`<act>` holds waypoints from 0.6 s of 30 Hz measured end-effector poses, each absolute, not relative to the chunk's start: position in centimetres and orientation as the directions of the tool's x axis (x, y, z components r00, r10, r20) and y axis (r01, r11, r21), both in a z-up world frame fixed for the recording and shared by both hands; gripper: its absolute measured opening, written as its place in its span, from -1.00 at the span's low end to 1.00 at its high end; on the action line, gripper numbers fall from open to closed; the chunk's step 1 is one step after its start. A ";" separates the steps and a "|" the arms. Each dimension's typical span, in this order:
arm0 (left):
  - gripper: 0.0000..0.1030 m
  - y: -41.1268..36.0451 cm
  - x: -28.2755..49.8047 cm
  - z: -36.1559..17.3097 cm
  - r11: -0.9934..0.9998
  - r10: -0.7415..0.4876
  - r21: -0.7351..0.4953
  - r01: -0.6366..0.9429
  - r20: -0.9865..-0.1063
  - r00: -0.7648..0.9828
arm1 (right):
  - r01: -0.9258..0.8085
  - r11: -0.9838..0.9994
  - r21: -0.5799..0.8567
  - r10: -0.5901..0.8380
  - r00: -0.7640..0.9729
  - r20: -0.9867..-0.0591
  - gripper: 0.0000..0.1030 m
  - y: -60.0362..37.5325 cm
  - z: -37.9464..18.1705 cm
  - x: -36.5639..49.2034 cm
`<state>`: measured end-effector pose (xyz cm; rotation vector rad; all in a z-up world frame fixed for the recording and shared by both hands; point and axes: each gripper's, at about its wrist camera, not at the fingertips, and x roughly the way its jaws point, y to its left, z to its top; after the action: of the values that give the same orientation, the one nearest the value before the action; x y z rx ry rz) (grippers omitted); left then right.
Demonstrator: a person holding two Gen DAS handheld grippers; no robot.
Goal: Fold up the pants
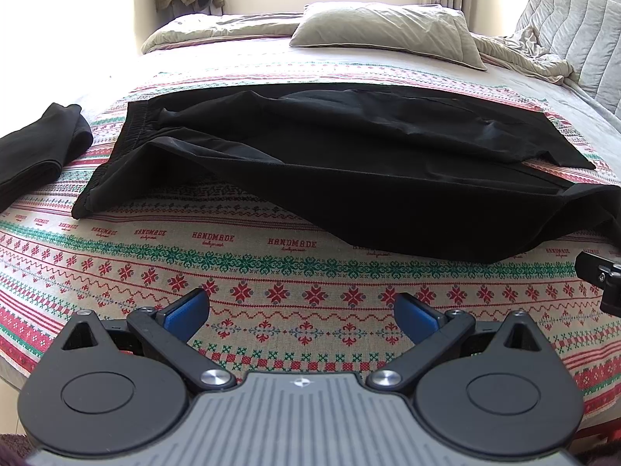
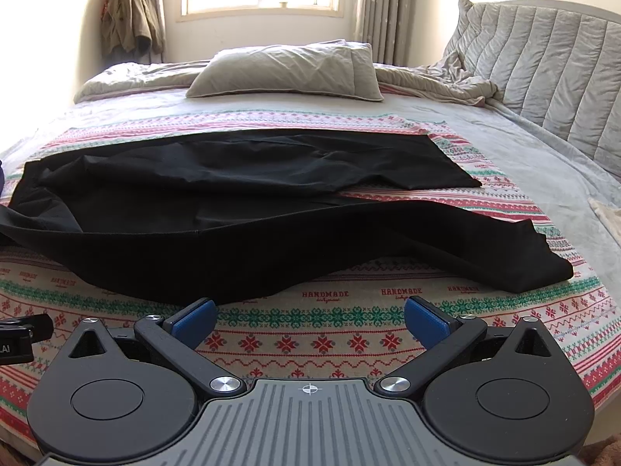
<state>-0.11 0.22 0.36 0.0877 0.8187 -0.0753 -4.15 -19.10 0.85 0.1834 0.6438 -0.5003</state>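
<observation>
Pants (image 1: 349, 163) spread flat on a patterned blanket (image 1: 271, 272) over the bed, both grippers hovering short of them.

The black pants lie crosswise, waistband at 9 o'clock in the left wrist view, the two legs running toward 3 o'clock and parted at the ends in the right wrist view. The left gripper (image 1: 302, 306) is spread wide with nothing between its blue pads, above bare blanket just short of the near edge of the pants. The right gripper (image 2: 310, 316) is likewise wide and empty, close to the near leg. A folded black garment (image 1: 39, 147) sits at 9 o'clock, apart from the pants. A pillow (image 1: 384, 29) lies at 12 o'clock.
</observation>
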 end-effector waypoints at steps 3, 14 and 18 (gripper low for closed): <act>1.00 0.2 -0.1 0.3 0.994 -0.031 0.050 0.100 -0.732 0.681 | 0.500 0.866 0.011 -0.388 0.686 -0.615 1.00 -19.1 0.9 -4.1; 1.00 -0.7 -0.7 0.1 0.983 -0.054 0.097 0.158 -0.666 0.744 | 0.514 0.858 -0.022 -0.415 0.667 -0.618 1.00 -19.7 0.4 -4.4; 1.00 -1.5 -1.1 0.1 0.962 -0.129 0.104 0.251 -0.638 0.759 | 0.529 0.847 -0.049 -0.449 0.664 -0.598 1.00 -20.9 0.5 -5.3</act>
<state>-1.13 -1.48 0.13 0.1877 0.6791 -0.2082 -5.33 -20.94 0.48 0.1330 0.6386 -0.5540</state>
